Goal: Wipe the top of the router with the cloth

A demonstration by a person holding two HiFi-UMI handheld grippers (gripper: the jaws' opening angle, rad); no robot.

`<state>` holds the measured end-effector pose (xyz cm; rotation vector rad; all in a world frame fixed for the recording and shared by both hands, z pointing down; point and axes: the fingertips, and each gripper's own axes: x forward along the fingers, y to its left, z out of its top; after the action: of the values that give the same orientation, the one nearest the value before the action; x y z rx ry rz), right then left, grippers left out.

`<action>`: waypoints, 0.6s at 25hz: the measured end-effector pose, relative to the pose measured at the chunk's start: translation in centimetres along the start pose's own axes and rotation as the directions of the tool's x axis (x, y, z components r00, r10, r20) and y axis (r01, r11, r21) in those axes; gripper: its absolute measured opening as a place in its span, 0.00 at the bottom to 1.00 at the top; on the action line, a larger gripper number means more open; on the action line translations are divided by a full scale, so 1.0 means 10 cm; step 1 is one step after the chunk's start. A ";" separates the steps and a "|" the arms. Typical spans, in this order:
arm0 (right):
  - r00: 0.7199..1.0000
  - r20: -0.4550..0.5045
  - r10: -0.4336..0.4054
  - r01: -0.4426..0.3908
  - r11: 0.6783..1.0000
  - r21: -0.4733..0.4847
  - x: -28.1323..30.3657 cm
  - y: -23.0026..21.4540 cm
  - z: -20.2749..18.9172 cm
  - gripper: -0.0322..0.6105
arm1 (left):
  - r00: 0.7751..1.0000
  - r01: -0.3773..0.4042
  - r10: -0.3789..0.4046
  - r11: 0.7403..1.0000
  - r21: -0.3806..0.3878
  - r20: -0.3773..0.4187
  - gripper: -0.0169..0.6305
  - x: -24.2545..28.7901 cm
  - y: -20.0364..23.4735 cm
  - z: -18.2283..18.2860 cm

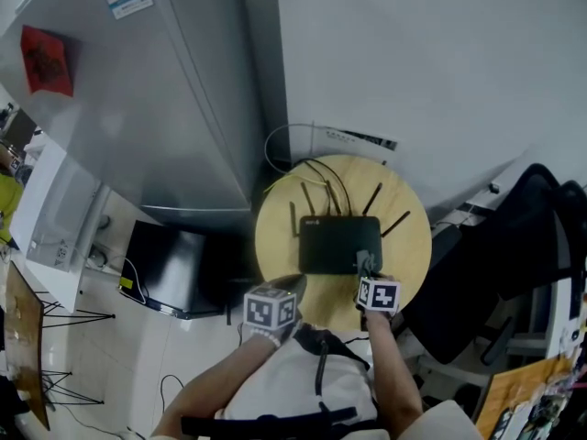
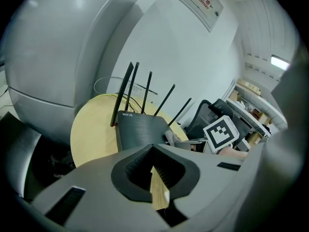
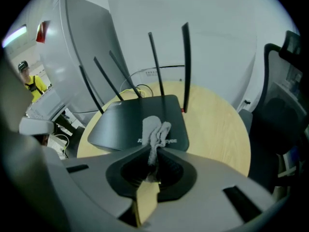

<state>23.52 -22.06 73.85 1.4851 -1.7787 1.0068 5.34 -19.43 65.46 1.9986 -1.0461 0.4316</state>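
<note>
Where the round worktop stands, the black router is set at its middle. The left hand-held gripper is held pressed together, empty, by the router's near left corner. The grey cloth is pinched by the right hand-held gripper on the router's near right top.

Right gripper jaws are clamped on a crumpled grey fabric cloth, whose free end lies on the top of the flat black plastic router near its front edge. The router sits on a round pale wooden table with its thin black antennas standing up. A black office chair is at the right edge and a person in a yellow top is far off at the left.
</note>
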 end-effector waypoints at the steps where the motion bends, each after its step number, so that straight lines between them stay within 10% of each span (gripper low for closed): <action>1: 1.000 -0.005 0.013 -0.013 1.000 -0.011 0.01 0.08 -0.02 0.11 | 1.000 -0.006 0.006 1.000 -0.003 0.000 0.02 -0.01 0.02 -0.01; 15: 0.978 -0.095 0.186 -0.202 0.956 -0.212 0.18 1.28 -0.14 0.11 | 0.997 -0.071 0.072 0.996 -0.052 0.016 0.02 -0.26 0.28 -0.09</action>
<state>10.62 -20.72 73.87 1.1408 -1.9416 0.9100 1.60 -18.24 65.89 1.9269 -1.1317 0.4216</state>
